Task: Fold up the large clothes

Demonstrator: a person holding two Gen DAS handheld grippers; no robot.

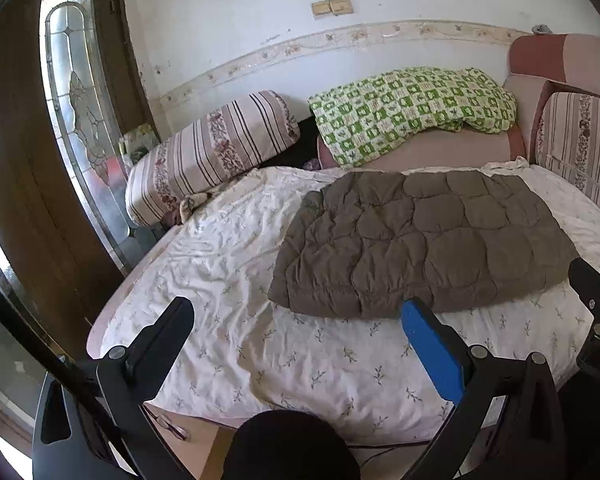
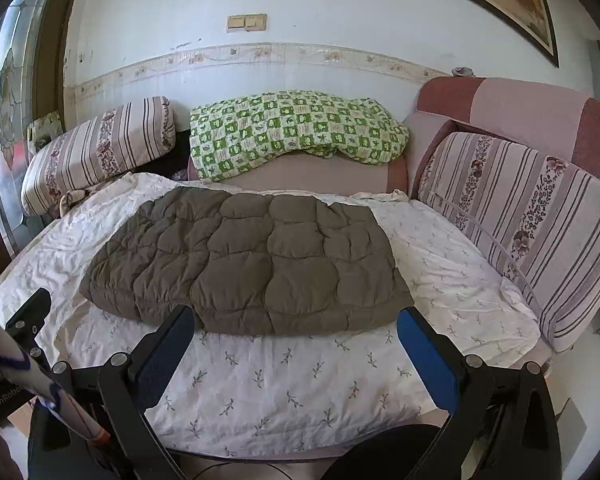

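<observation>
A brown quilted garment (image 1: pixel 416 240) (image 2: pixel 252 256) lies flat and folded into a rough rectangle on the white floral bed sheet (image 1: pixel 292 356) (image 2: pixel 284 384). My left gripper (image 1: pixel 298 312) hovers open over the sheet, near the garment's front left corner, holding nothing. In the right wrist view my right gripper (image 2: pixel 296 322) also stands open, its fingertips at the garment's near edge and apart from it. The right gripper's body shows at the right edge of the left wrist view (image 1: pixel 596 300). The left one shows at the lower left of the right wrist view (image 2: pixel 28 320).
A green checked blanket (image 2: pixel 296 132) lies on a pink sofa (image 2: pixel 520 108) behind the bed. Striped cushions sit at the back left (image 1: pixel 212 152) and along the right side (image 2: pixel 532 216). A wooden door with a glass panel (image 1: pixel 80 100) stands left. Glasses (image 1: pixel 172 428) lie on the floor.
</observation>
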